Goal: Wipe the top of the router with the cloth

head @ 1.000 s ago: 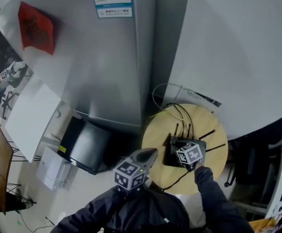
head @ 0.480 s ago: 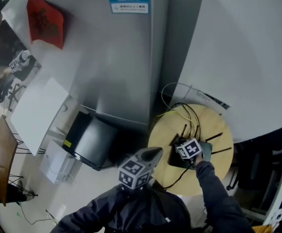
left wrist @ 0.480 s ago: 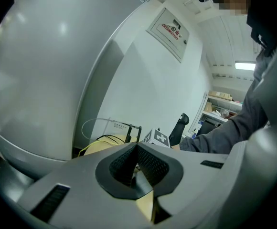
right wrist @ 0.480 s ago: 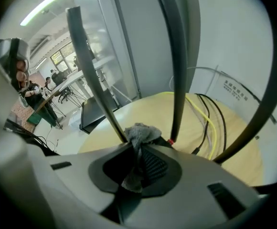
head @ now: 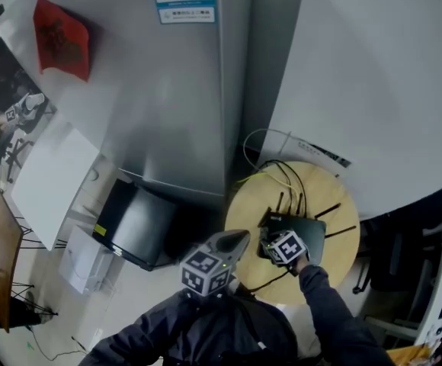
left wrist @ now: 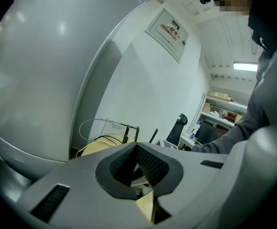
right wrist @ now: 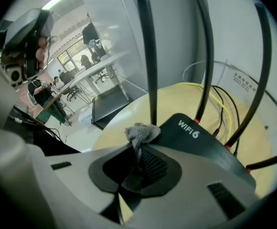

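The right claw [right wrist: 137, 149] is clamped on the grey cloth [right wrist: 139, 132], whose bunched tuft sticks out just past the tips at the near left corner of the black router [right wrist: 200, 137]. The router lies flat on the round wooden table [head: 244, 204], its antennas [right wrist: 148, 56] standing upright beyond the cloth. The left claw [left wrist: 136, 149] has its jaws pressed together on nothing (it hangs off the table's left edge, apart from the router).

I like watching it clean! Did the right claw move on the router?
Yes. The right claw, holding the cloth, slid left across the router, toward the person.
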`<action>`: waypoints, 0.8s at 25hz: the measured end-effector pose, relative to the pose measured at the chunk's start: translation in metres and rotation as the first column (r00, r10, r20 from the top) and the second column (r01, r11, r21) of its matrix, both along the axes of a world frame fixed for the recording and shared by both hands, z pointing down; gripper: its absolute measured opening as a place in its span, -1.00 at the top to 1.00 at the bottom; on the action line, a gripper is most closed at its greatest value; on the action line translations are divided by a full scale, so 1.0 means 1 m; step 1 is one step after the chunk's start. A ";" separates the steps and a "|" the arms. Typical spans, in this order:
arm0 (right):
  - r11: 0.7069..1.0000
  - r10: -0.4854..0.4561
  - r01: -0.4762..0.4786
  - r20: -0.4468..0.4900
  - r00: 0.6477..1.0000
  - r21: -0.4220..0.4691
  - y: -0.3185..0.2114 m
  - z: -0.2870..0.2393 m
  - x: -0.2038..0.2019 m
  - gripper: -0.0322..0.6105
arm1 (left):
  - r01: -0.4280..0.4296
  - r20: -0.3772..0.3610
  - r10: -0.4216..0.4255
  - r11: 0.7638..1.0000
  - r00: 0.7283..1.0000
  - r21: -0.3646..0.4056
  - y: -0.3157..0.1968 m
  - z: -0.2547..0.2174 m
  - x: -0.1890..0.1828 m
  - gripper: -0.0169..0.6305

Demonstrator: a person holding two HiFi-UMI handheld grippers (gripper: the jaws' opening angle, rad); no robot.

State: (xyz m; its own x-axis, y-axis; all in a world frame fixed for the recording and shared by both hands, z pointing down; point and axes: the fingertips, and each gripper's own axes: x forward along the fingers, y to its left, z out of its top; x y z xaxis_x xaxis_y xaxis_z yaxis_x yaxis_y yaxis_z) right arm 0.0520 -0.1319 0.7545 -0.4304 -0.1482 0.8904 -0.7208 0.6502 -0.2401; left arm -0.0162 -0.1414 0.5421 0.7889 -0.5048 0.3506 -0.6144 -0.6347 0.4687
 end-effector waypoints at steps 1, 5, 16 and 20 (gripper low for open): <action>1.000 0.001 -0.001 -0.003 1.000 -0.006 0.006 0.001 0.000 0.68 | -0.002 0.000 0.002 1.000 1.000 0.000 0.000 0.000 0.000 0.94; 1.000 -0.010 0.010 0.024 1.000 -0.019 0.030 0.006 -0.006 0.68 | -0.010 -0.002 0.010 1.000 1.000 0.002 0.002 0.000 0.003 0.94; 1.000 -0.018 0.018 0.057 0.998 0.010 0.059 -0.003 -0.008 0.68 | -0.008 -0.005 0.008 1.000 1.000 0.003 0.012 -0.001 0.002 0.94; 0.998 0.002 -0.006 0.052 0.999 0.067 0.033 -0.017 0.009 0.68 | 0.009 0.001 -0.009 1.000 1.000 0.005 0.014 -0.002 -0.005 0.94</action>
